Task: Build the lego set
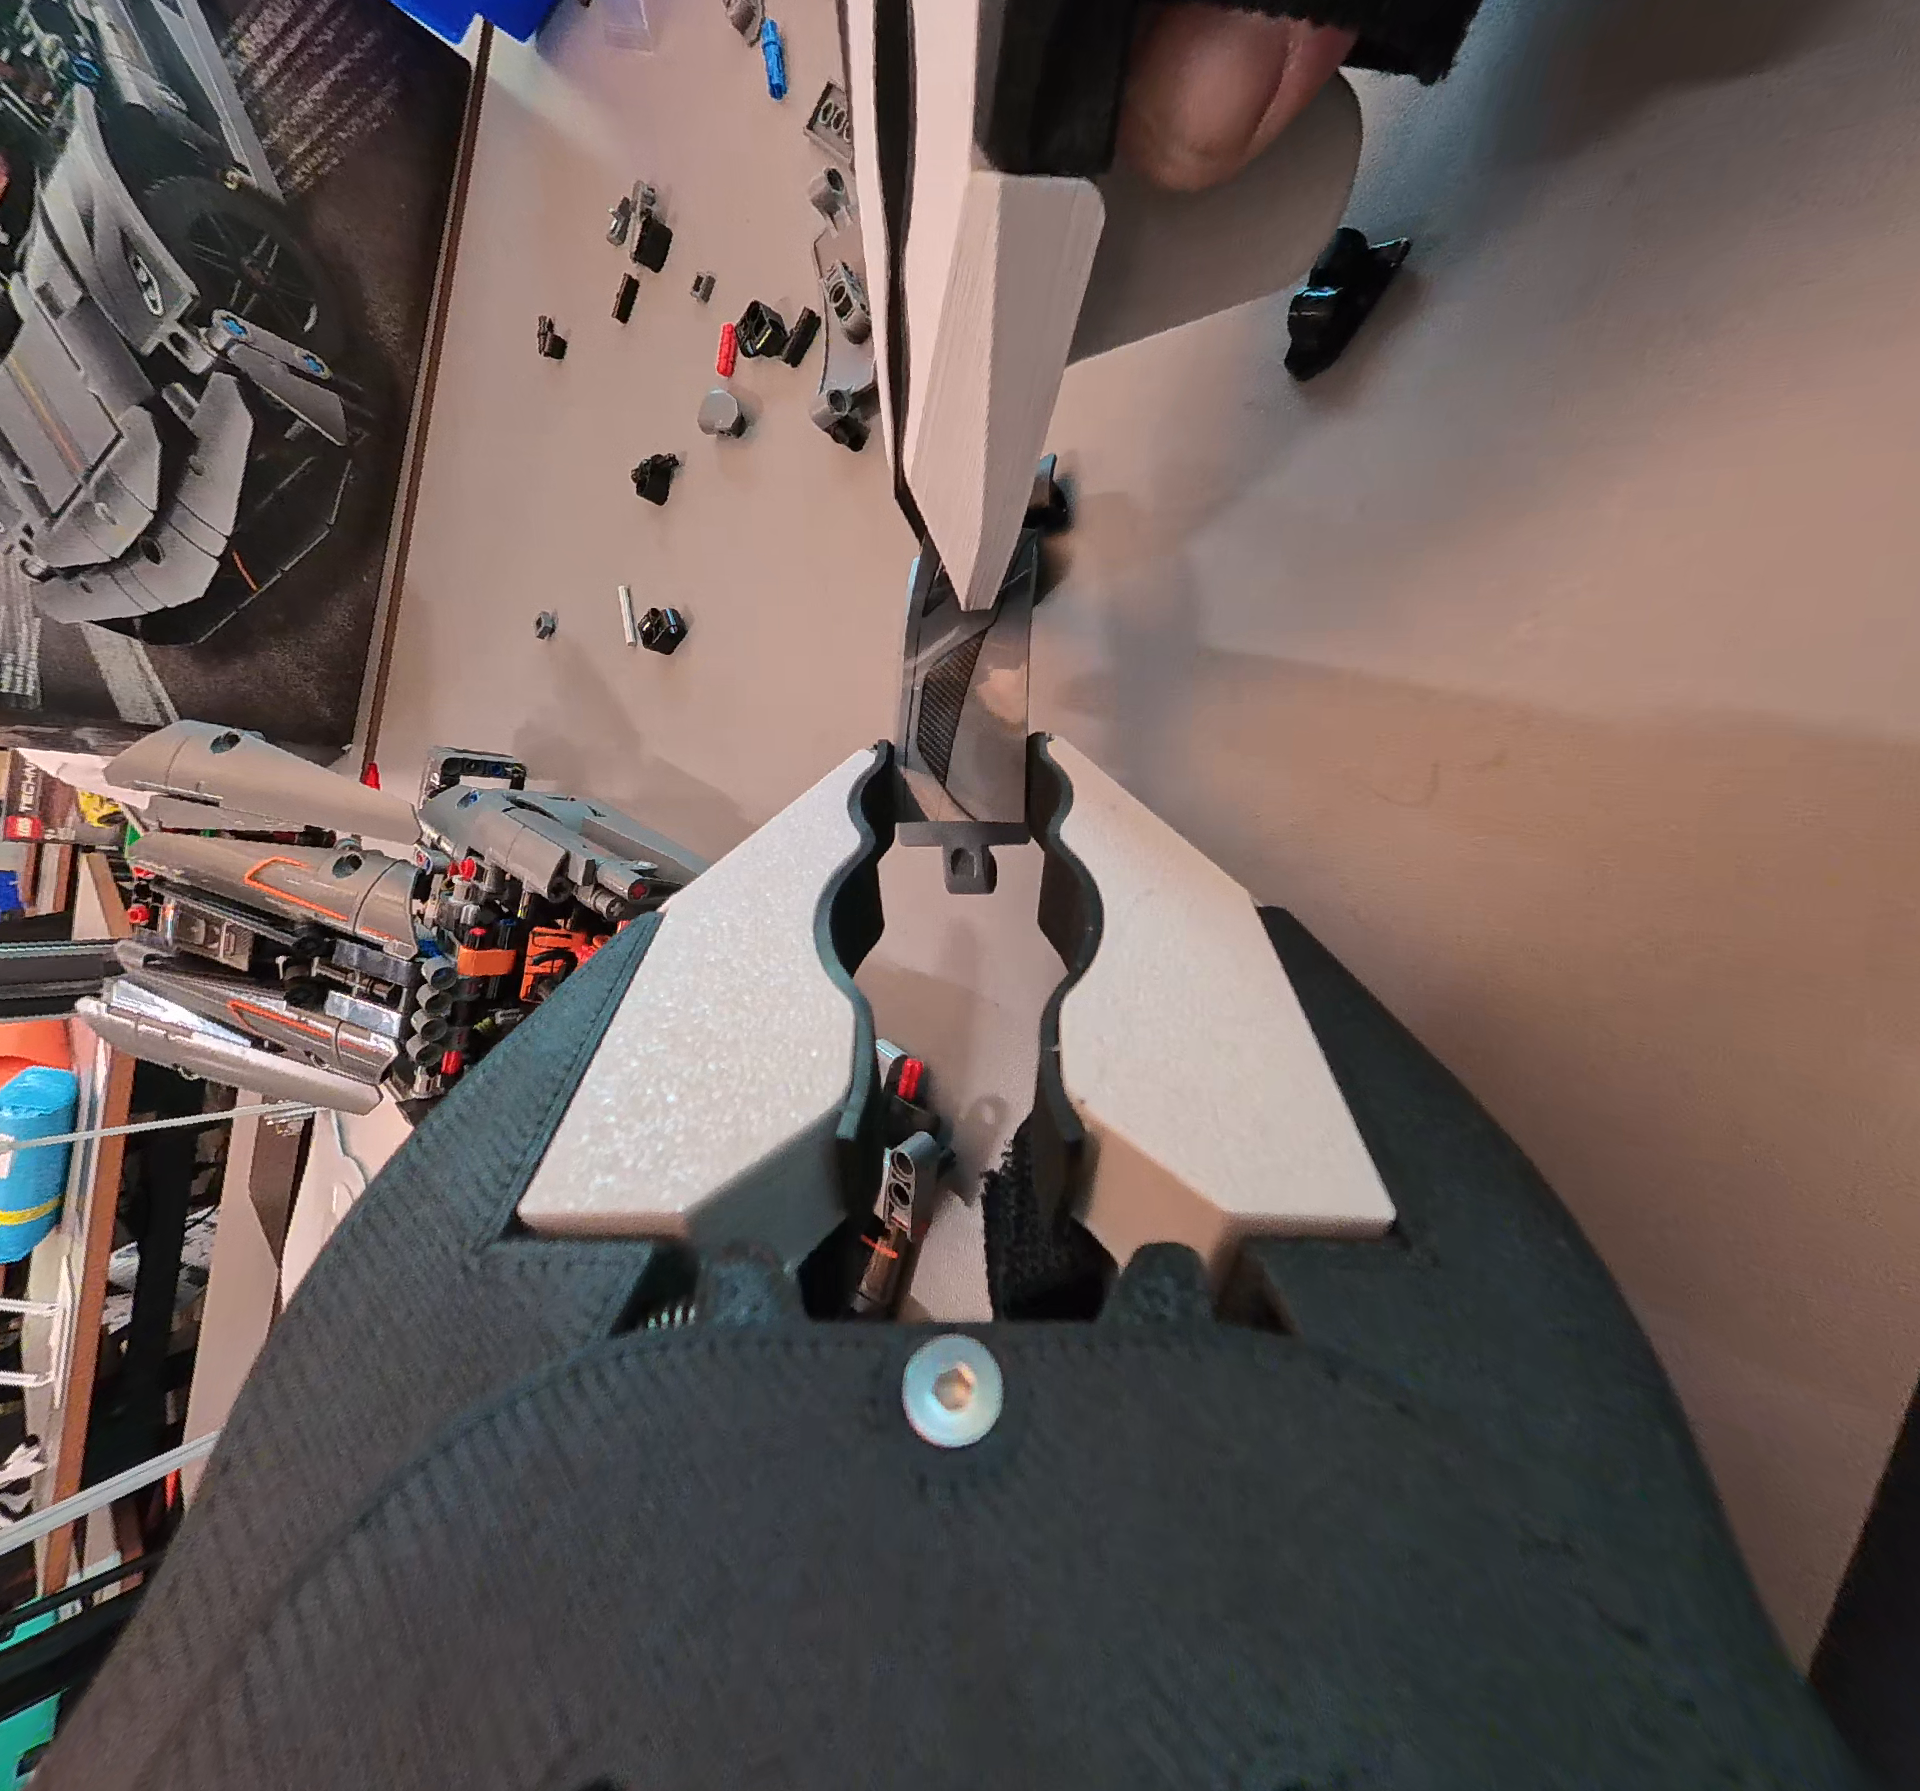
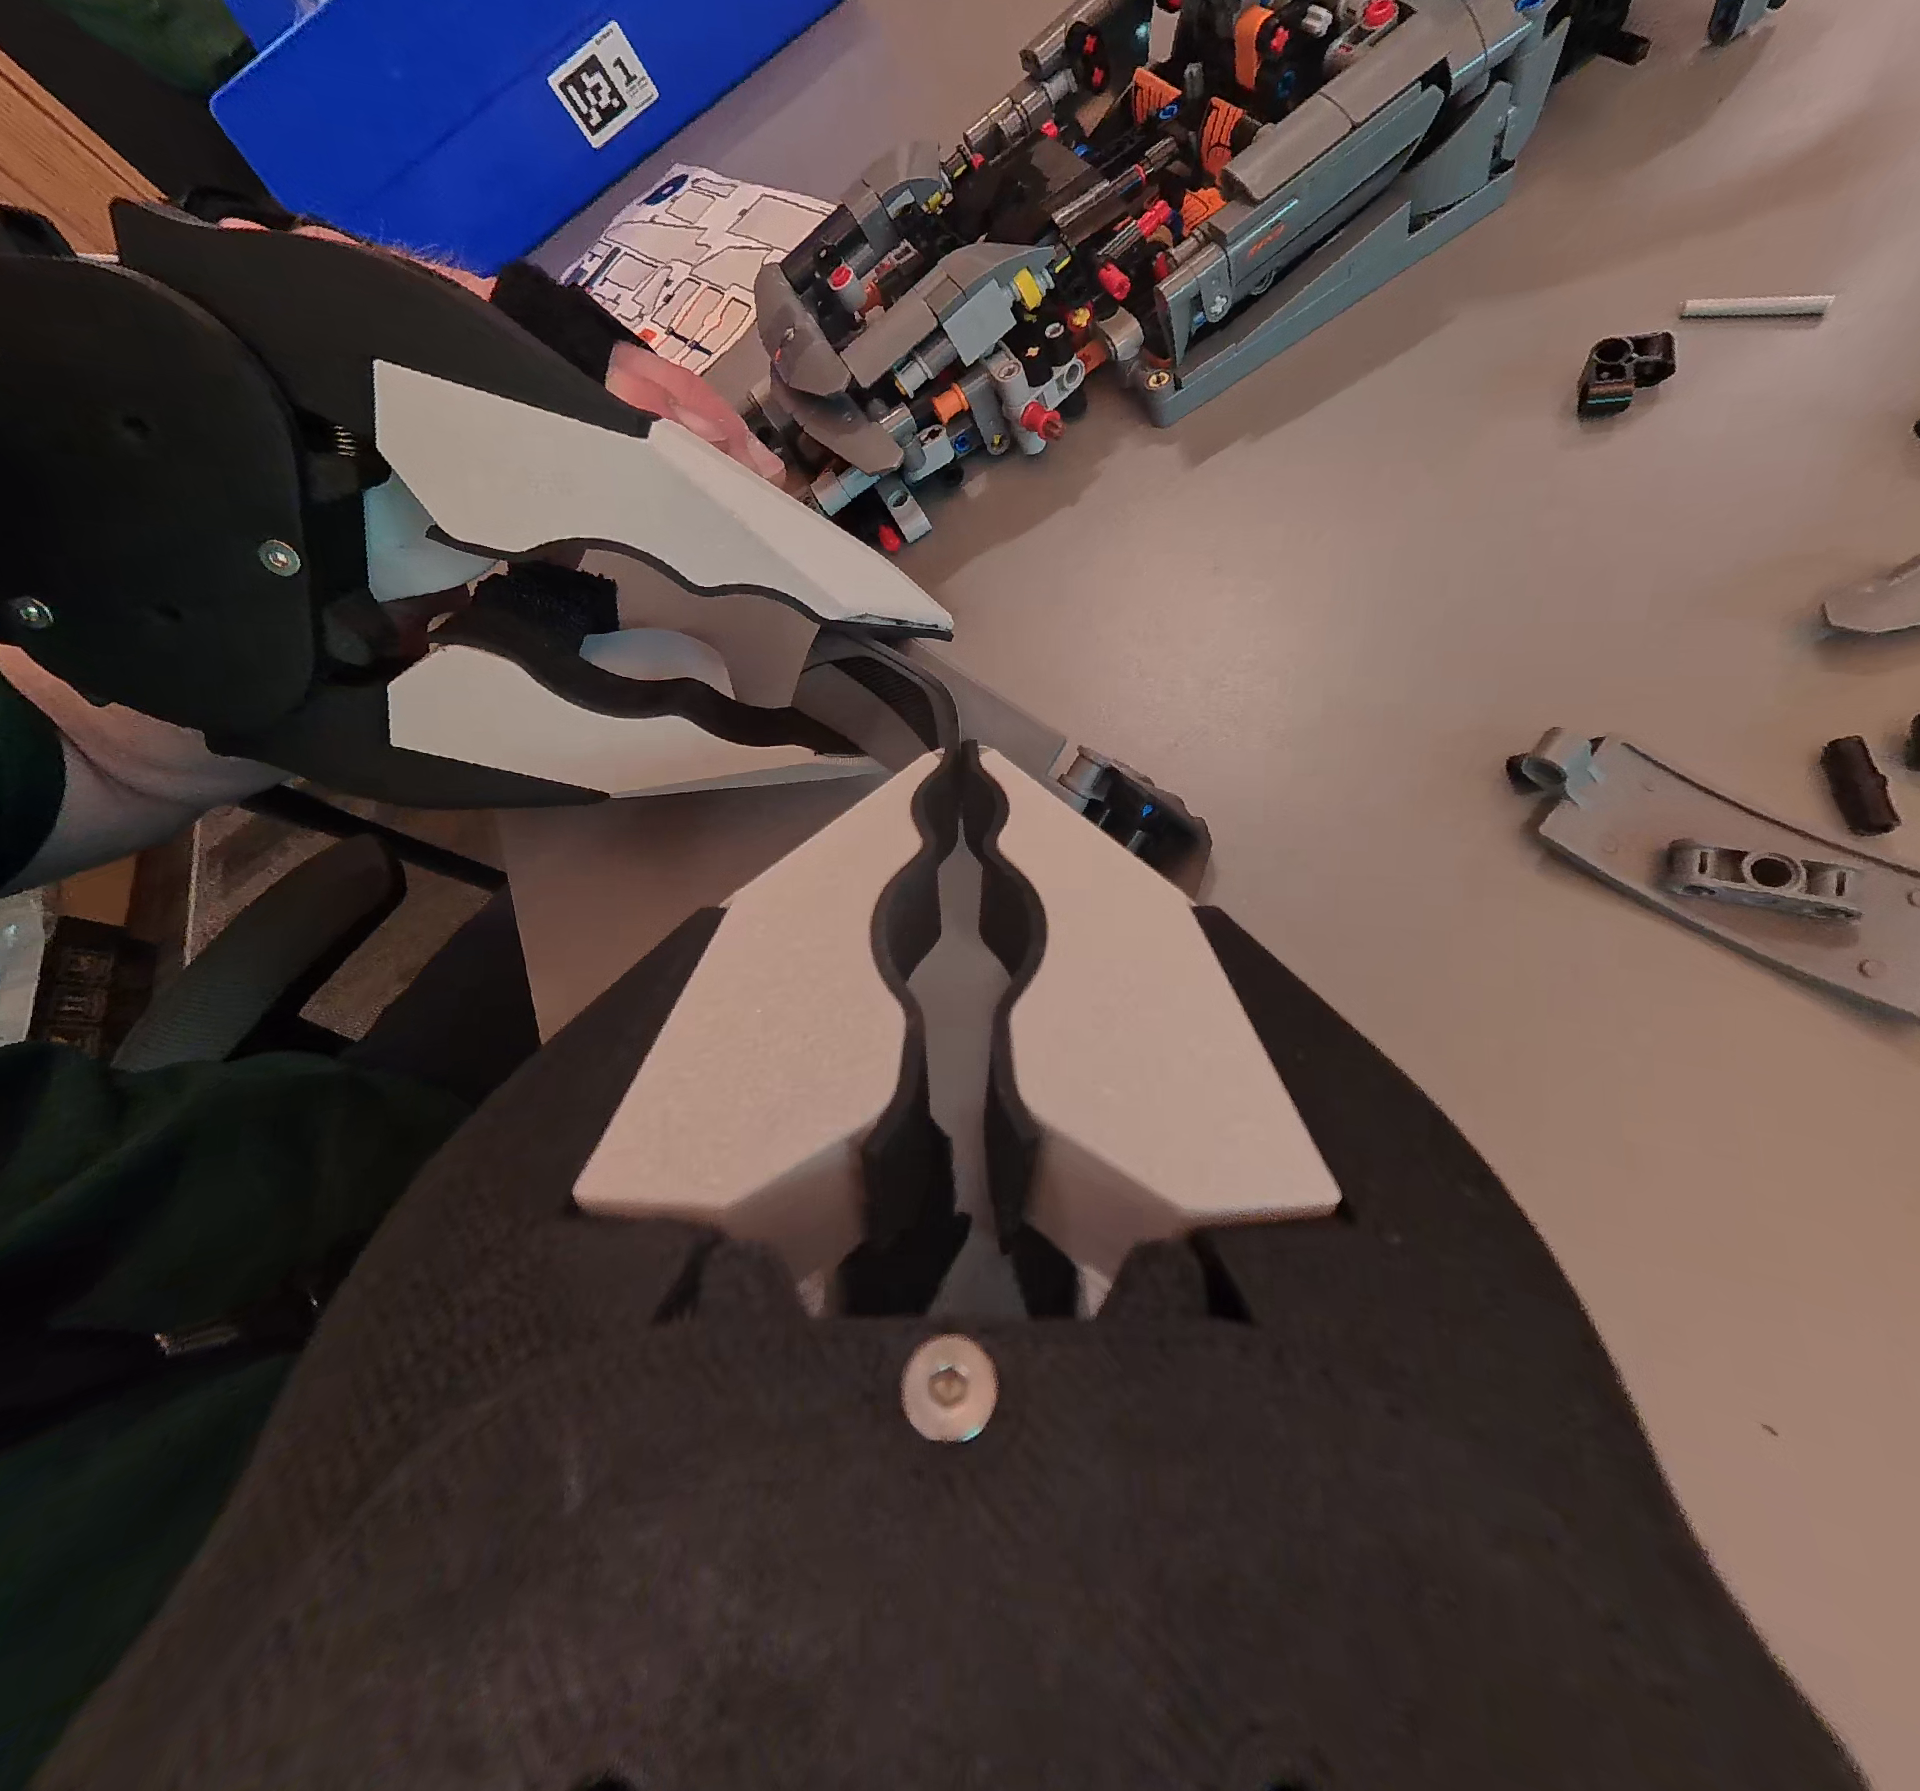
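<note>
A dark grey curved Lego panel (image 1: 961, 702) with a carbon-pattern sticker is held above the table between both grippers. My left gripper (image 1: 961, 775) is shut on its near end. It also shows in the right wrist view (image 2: 914, 671) at the left, clamping the panel (image 2: 883, 692). My right gripper (image 2: 956, 754) is shut on the panel's thin edge. In the left wrist view the right gripper (image 1: 971, 588) comes down from above onto the panel's far end. The part-built grey, black and orange Lego car (image 2: 1247, 183) lies on the table beyond, and shows in the left wrist view (image 1: 343, 931) at the left.
Several loose small pieces (image 1: 644, 287) lie scattered on the grey table (image 1: 1455, 806). A flat grey panel (image 2: 1714, 879), a black connector (image 2: 1626, 370) and a white axle (image 2: 1756, 307) lie at the right. A blue bin (image 2: 520, 79), a sticker sheet (image 2: 686, 266) and the set's box (image 1: 156, 287) are at the back. My left and right fingertips are right by each other. The black connector (image 2: 1626, 370) is about 15 centimeters from both grippers' fingertips.
</note>
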A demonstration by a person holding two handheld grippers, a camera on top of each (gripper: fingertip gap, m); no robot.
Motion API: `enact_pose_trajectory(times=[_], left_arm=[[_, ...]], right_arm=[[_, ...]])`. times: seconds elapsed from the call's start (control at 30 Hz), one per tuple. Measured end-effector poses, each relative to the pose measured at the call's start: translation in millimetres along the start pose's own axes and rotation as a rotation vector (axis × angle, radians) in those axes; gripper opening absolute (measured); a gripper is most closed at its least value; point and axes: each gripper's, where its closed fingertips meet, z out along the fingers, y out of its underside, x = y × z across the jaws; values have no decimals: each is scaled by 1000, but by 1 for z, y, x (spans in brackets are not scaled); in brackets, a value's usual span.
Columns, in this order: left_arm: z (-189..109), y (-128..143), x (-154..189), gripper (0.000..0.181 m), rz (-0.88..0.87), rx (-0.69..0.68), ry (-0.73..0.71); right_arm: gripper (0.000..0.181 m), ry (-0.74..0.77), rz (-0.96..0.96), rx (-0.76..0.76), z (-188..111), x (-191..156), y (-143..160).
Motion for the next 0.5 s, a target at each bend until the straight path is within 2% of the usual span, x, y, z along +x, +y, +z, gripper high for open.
enact_pose_trajectory(times=[0.5], left_arm=[[1, -1, 0, 23, -3, -1, 0]], right_arm=[[0, -1, 23, 31, -1, 1, 0]])
